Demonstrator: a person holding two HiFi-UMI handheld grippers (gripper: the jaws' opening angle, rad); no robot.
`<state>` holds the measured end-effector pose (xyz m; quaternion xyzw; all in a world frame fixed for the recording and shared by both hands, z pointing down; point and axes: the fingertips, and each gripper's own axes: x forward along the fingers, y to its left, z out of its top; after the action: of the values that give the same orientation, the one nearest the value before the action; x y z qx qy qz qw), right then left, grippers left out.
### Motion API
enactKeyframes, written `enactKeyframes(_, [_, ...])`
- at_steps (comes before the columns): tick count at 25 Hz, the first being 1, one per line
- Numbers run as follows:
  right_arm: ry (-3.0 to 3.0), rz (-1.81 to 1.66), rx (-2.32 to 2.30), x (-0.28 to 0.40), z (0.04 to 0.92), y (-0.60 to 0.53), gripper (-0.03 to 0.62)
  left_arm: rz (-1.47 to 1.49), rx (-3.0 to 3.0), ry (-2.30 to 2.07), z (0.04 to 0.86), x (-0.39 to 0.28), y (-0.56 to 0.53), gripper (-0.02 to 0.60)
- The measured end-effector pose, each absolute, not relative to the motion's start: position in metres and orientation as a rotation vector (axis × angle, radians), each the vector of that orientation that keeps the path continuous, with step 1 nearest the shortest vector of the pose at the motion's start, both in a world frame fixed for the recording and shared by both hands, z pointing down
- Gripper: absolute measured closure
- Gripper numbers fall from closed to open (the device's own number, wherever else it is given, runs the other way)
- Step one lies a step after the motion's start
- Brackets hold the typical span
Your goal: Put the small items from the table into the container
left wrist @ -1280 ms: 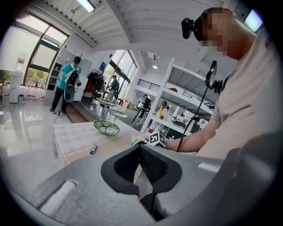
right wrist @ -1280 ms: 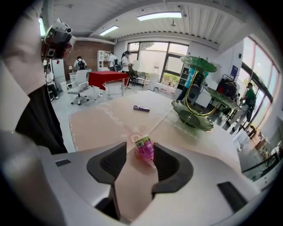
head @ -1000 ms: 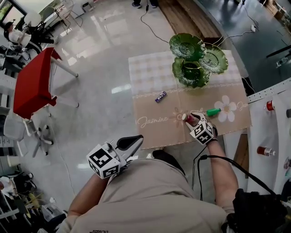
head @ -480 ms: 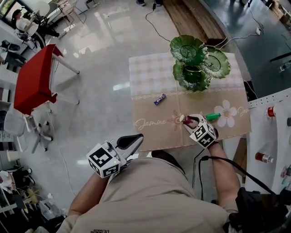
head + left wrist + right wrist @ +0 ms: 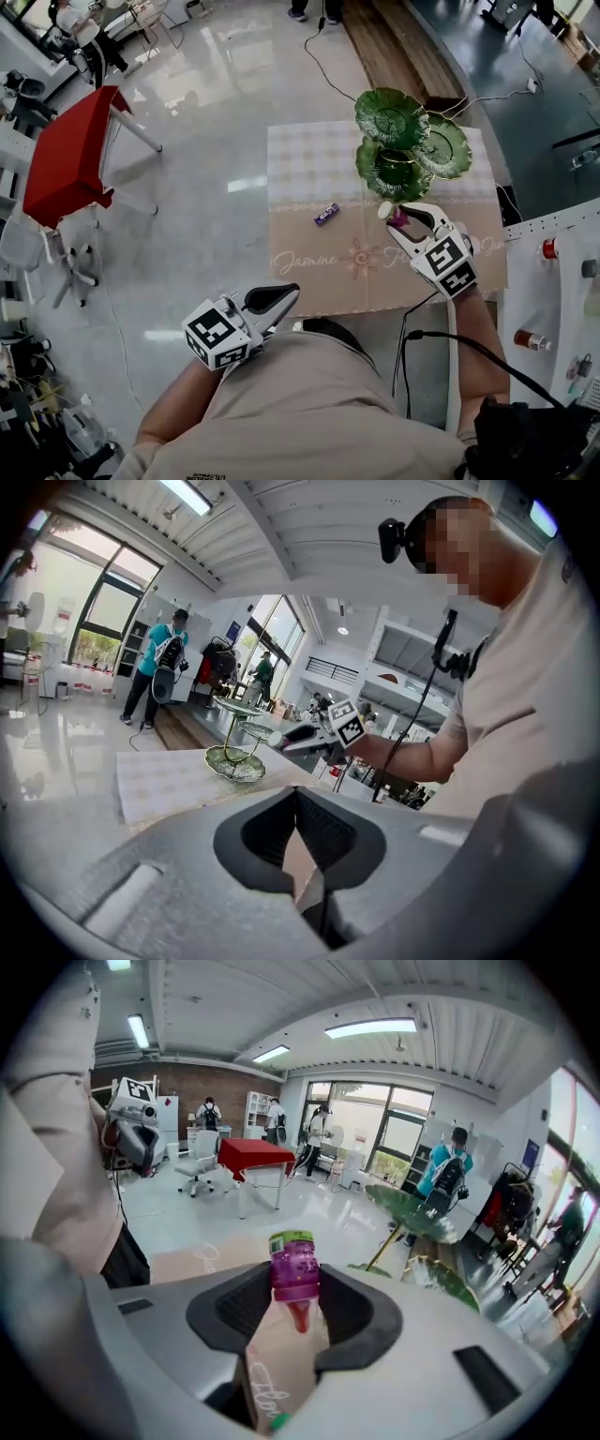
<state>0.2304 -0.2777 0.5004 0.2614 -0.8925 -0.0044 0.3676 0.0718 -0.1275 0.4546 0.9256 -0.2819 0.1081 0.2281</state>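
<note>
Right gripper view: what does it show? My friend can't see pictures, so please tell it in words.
The right gripper grips a small purple bottle between its jaws, red tip toward the camera, above a tan tablecloth. A green leaf-shaped tiered dish stands ahead to the right, with a red table and people far behind.

Was a table [image 5: 375, 292] on glossy floor [image 5: 206, 122], draped in cloth [image 5: 309, 159]: checked far half, beige near half with script and flowers. Bore a green tiered stand [image 5: 398, 169] far right. Carried a purple packet [image 5: 326, 214] left of it, apart.
</note>
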Motion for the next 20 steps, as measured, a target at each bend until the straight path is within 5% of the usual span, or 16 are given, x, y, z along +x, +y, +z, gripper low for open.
enactKeyframes(20, [-2.108,-0.177,0.761,0.227,0.429,-0.459,0.428,0.214,2.490,-0.993,0.441,0.012,-0.106,0.572])
